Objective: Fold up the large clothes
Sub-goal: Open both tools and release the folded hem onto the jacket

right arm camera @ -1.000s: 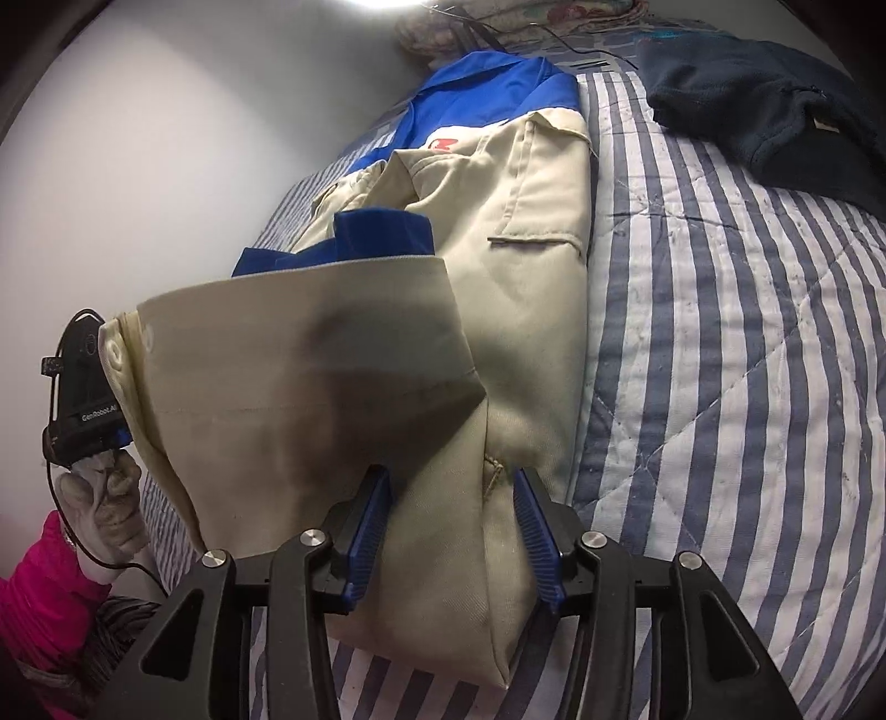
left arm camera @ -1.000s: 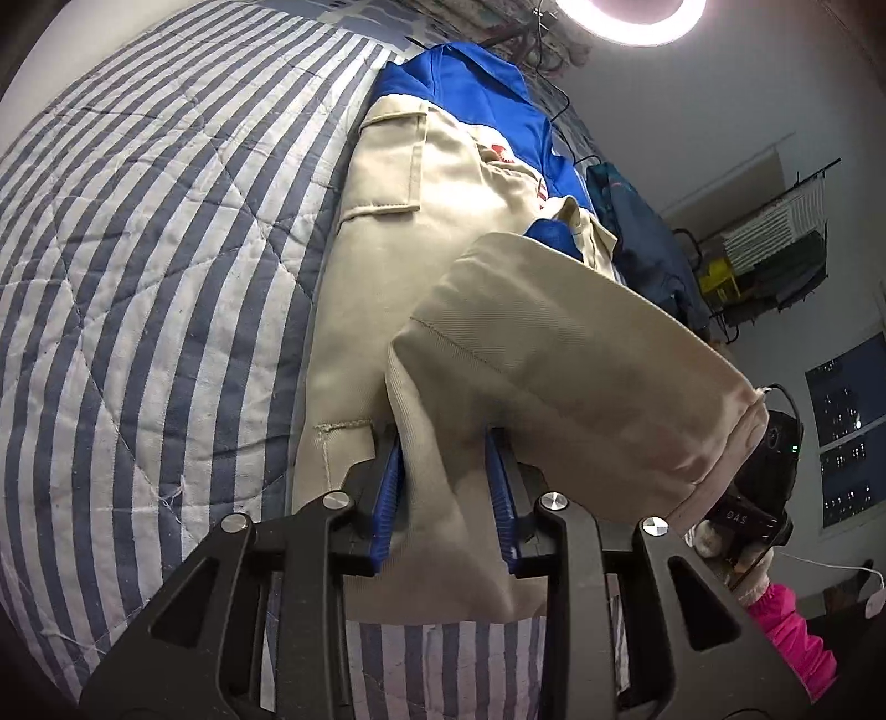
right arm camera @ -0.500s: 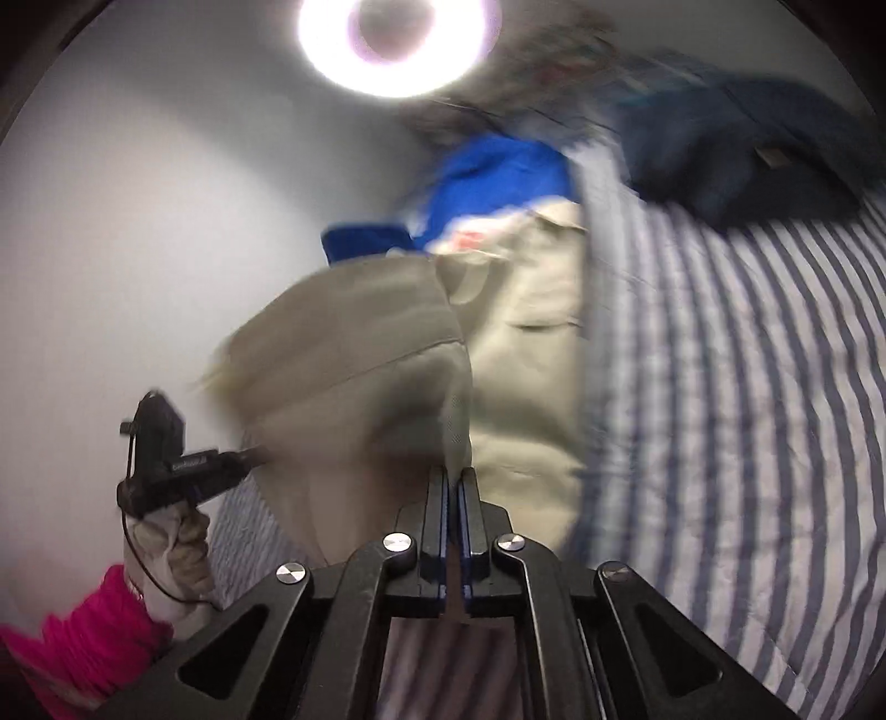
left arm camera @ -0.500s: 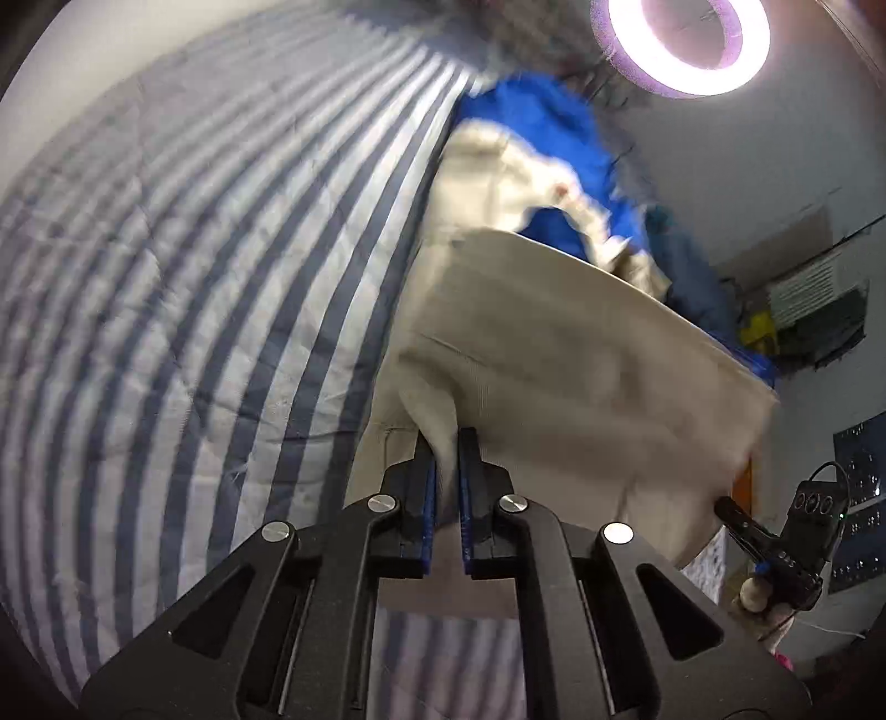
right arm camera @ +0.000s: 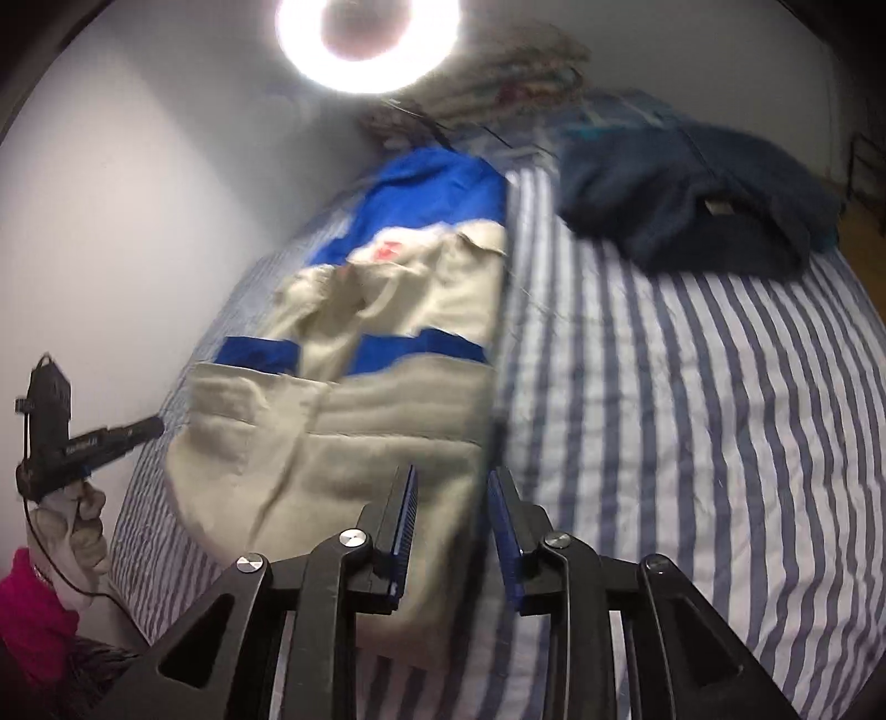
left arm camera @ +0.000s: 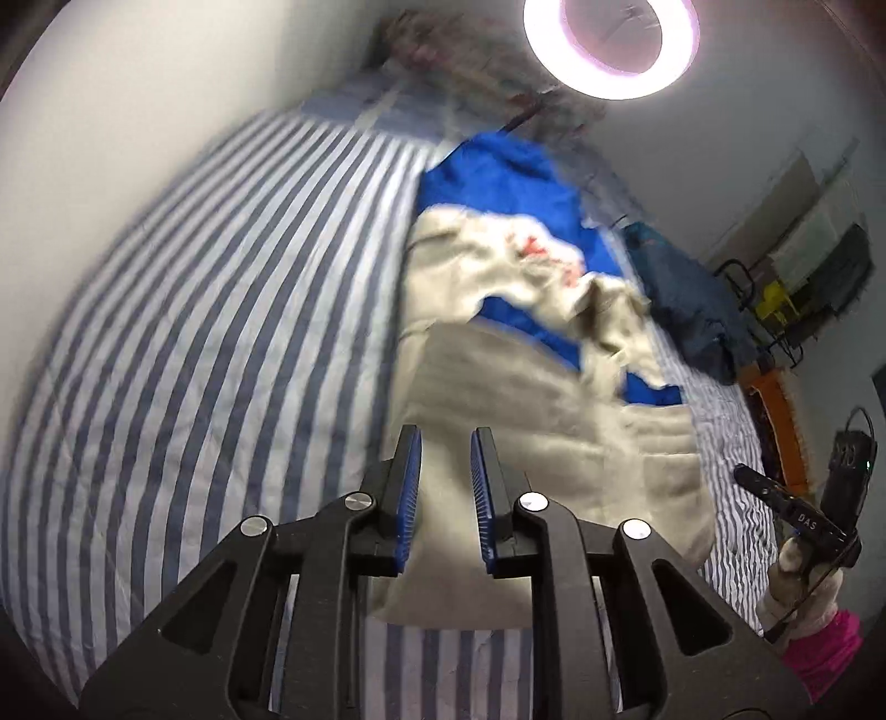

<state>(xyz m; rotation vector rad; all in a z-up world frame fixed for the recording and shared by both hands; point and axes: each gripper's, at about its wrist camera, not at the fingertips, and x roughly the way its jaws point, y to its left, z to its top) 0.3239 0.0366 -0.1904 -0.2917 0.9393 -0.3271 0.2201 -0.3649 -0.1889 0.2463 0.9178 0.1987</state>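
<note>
A beige and blue jacket (left arm camera: 531,399) lies along the middle of a bed covered with a blue-and-white striped quilt (left arm camera: 210,343), its beige lower part folded up toward the far end so that the near edge forms a thick doubled layer, with blue bands showing just beyond the fold. In the left wrist view the left gripper (left arm camera: 446,443) hovers over the near left part of the folded cloth; its jaws have just been opening and stand apart, the blue pads clear of the fabric, which shows in the gap below them. In the right wrist view the right gripper (right arm camera: 451,487) hangs over the near right edge of the jacket (right arm camera: 354,421), beside the striped quilt (right arm camera: 692,421); its jaws have likewise just been opening and hold nothing. A dark navy garment (right arm camera: 686,205) lies bunched on the far right of the bed, well apart from the jacket. A ring light (right arm camera: 368,39) glows above the far end. Each view catches the other gripper at the edge of the picture, held in a gloved hand (right arm camera: 72,526) with a pink sleeve (right arm camera: 27,615).
</note>
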